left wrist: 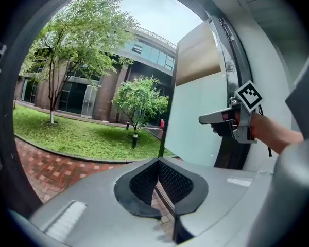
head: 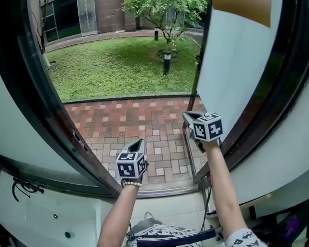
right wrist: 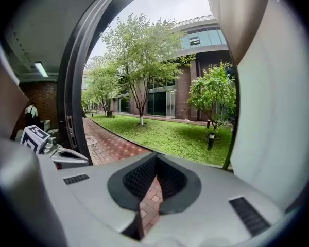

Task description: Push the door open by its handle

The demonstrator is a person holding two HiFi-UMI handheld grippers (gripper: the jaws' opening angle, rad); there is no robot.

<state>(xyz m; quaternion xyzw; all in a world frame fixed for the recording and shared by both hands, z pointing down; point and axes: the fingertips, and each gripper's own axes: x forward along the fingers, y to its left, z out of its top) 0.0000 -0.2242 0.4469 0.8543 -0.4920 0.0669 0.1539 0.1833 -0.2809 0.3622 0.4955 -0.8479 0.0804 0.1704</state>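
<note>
door (head: 237,55): swung wide open
left hand-held gripper (head: 140,143): jaws closed together, empty
right hand-held gripper (head: 187,117): same deal, empty, just beside door

Door (head: 237,60) right, frame (head: 33,99) left; paving (head: 144,122) between, lawn (head: 108,68) beyond; bollard (head: 167,62) apparently on lawn.

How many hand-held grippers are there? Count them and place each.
2. The left hand-held gripper hangs over the brick paving; the right hand-held gripper is beside the open door, near its edge.
</note>
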